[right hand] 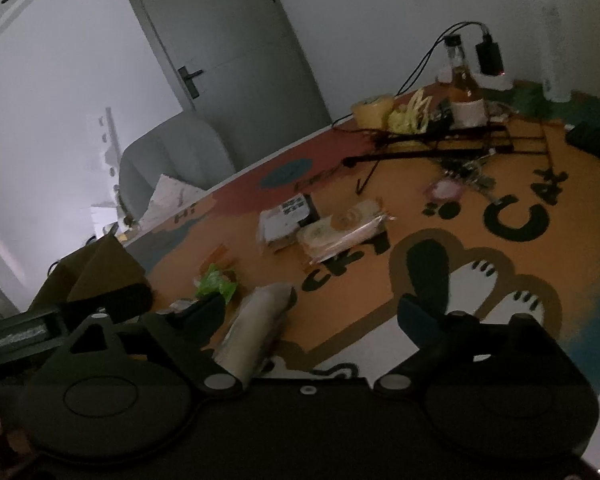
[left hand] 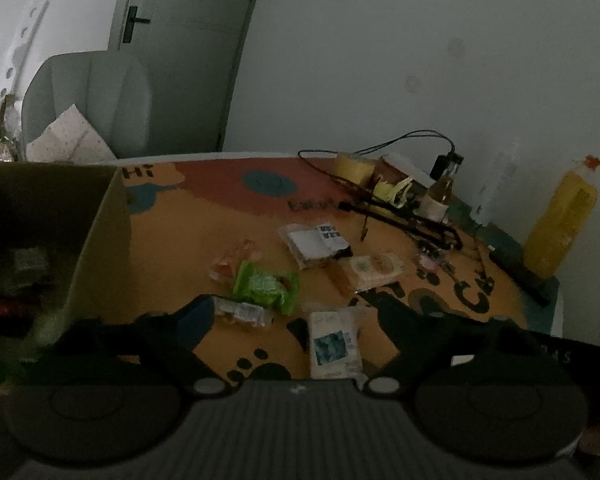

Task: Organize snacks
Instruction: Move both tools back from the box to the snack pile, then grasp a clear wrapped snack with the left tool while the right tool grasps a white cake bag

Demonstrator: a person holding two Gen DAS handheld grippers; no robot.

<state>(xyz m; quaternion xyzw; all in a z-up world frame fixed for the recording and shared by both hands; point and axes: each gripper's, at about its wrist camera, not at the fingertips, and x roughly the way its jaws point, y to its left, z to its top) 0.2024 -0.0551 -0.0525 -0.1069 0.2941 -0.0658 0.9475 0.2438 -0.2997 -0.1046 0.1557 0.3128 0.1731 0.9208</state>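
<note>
Several snack packets lie on an orange cartoon-print tabletop (left hand: 172,264). In the left wrist view a green packet (left hand: 265,287), a clear packet (left hand: 242,313), a white-and-blue packet (left hand: 334,344), a white labelled packet (left hand: 316,242) and a beige packet (left hand: 374,268) lie ahead. My left gripper (left hand: 296,316) is open and empty above them. A cardboard box (left hand: 96,240) holding some snacks stands at the left. In the right wrist view my right gripper (right hand: 316,312) is open, with a silvery packet (right hand: 256,328) lying between its fingers near the left finger (right hand: 204,312).
At the table's back are a yellow juice bottle (left hand: 560,220), a small glass bottle (left hand: 440,196), a tape roll (left hand: 352,168), yellow wrappers, black rods and cables. A grey chair (left hand: 88,100) and a door (left hand: 188,40) stand behind. The left gripper's body shows in the right view (right hand: 60,320).
</note>
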